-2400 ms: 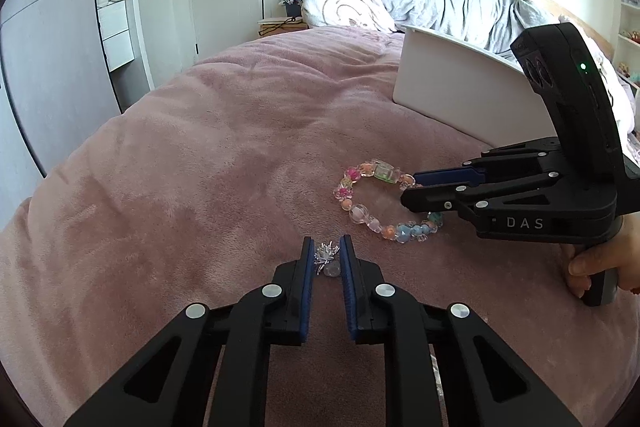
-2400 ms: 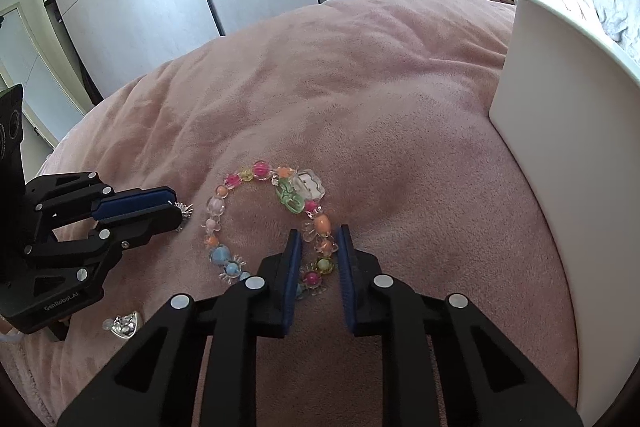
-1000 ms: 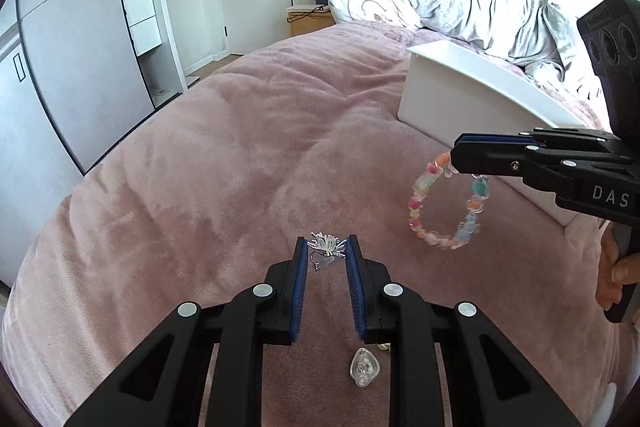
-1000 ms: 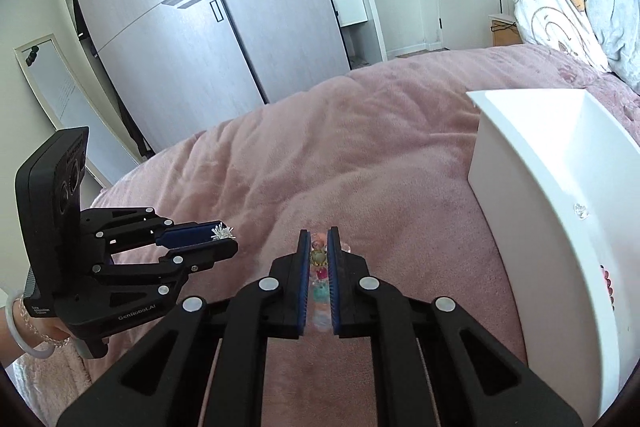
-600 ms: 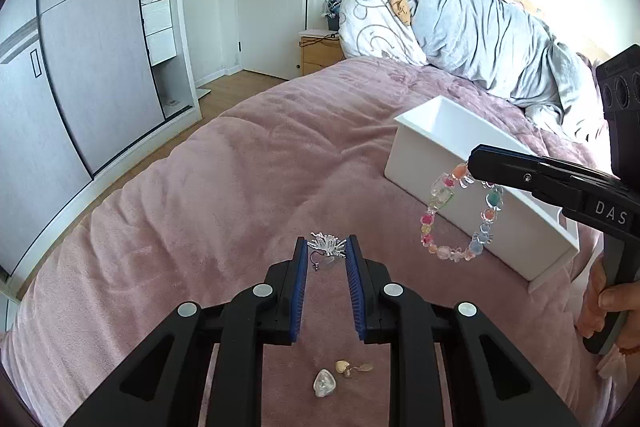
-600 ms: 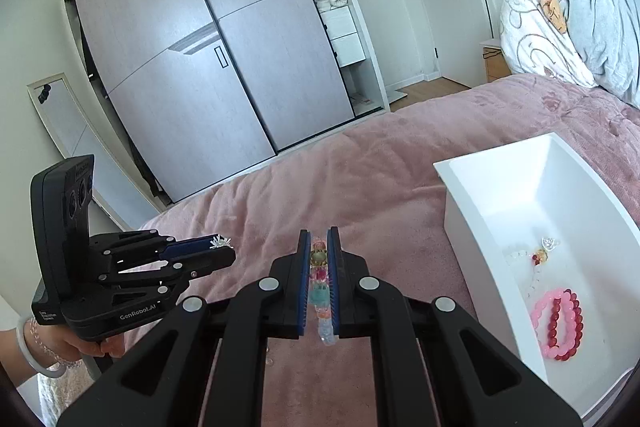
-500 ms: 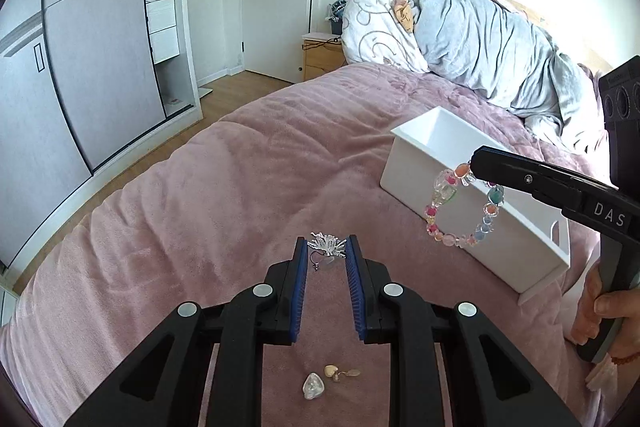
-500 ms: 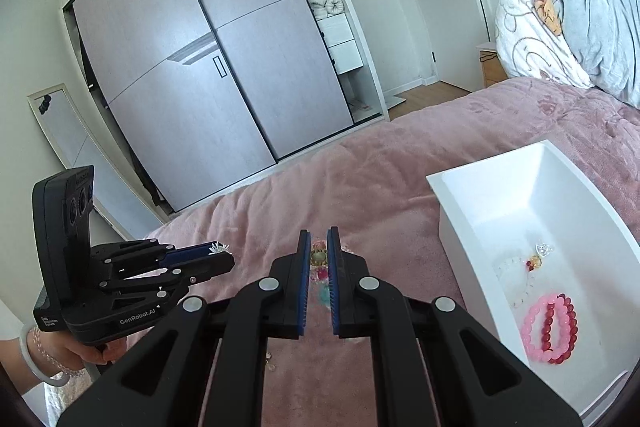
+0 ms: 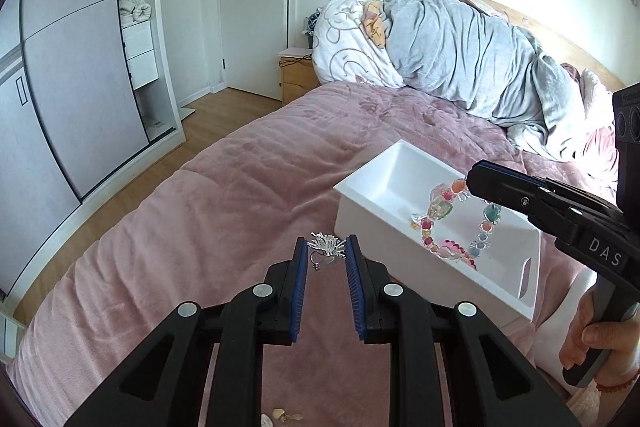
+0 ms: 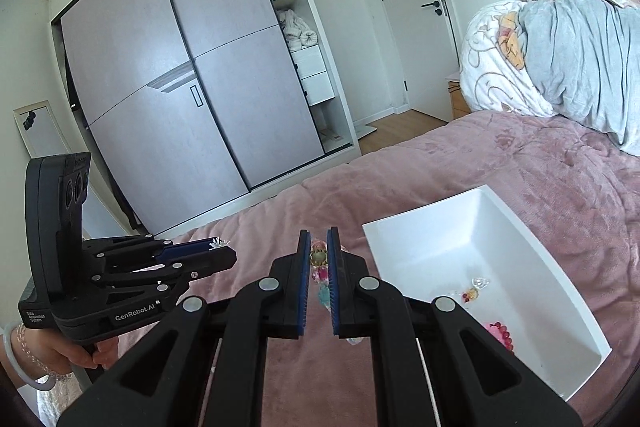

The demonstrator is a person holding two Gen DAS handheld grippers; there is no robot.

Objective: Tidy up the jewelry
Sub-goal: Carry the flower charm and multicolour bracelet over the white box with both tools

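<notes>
Hanging from the clenched right tool (image 9: 474, 183), a beaded bracelet (image 9: 452, 223) of pastel charms dangles over the open white bin (image 9: 400, 183) on the pink bed (image 9: 224, 195). To its left, the left tool (image 9: 326, 247) pinches a small spiky silver ornament (image 9: 326, 243) at its tips. Inside the bin, below the right tool, lie a pink bead bracelet (image 10: 498, 333) and a small clear charm (image 10: 474, 287).

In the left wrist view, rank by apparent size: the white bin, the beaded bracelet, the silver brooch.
1. white bin
2. beaded bracelet
3. silver brooch, though it is nearest the camera and looks bigger than it is.
</notes>
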